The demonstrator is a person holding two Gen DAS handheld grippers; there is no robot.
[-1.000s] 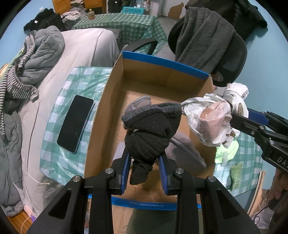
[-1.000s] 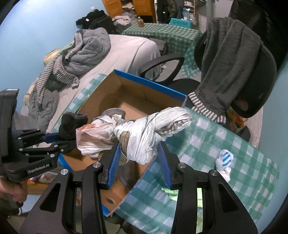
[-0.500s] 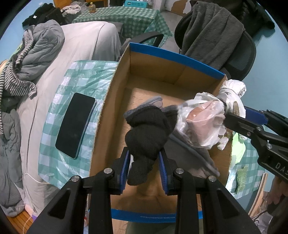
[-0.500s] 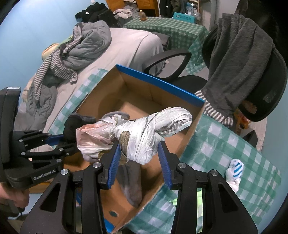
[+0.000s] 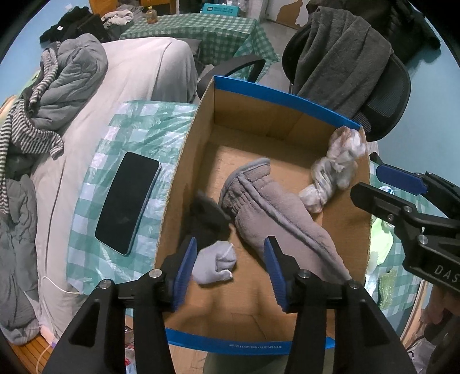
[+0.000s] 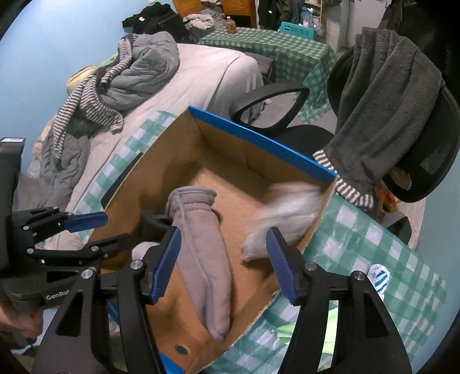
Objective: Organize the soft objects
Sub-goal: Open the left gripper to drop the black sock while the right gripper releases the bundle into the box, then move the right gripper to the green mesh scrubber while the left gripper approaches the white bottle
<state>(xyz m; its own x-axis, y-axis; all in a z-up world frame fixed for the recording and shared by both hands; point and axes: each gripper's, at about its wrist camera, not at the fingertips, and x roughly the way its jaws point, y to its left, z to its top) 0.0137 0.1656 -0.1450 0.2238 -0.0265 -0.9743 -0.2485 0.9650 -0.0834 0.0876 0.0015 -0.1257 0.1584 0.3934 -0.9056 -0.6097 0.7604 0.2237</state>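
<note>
Left wrist: black sock (image 5: 205, 220) beyond parted fingers (image 5: 185, 266).

Pale blue walls (image 6: 57, 43) are closing in a cluttered room. A bed under a light grey sheet (image 5: 138, 74) is carrying a heap of grey quilted bedding (image 6: 143, 69) and a striped garment (image 6: 86, 106). A black mesh office chair (image 6: 425, 143) is standing with a dark grey towel (image 5: 339, 54) hanging over its back. Farther off, a table in green checked cloth (image 6: 281, 54) is holding a small bottle (image 6: 228, 26), and wooden cabinets (image 6: 238, 8) are standing behind it.
</note>
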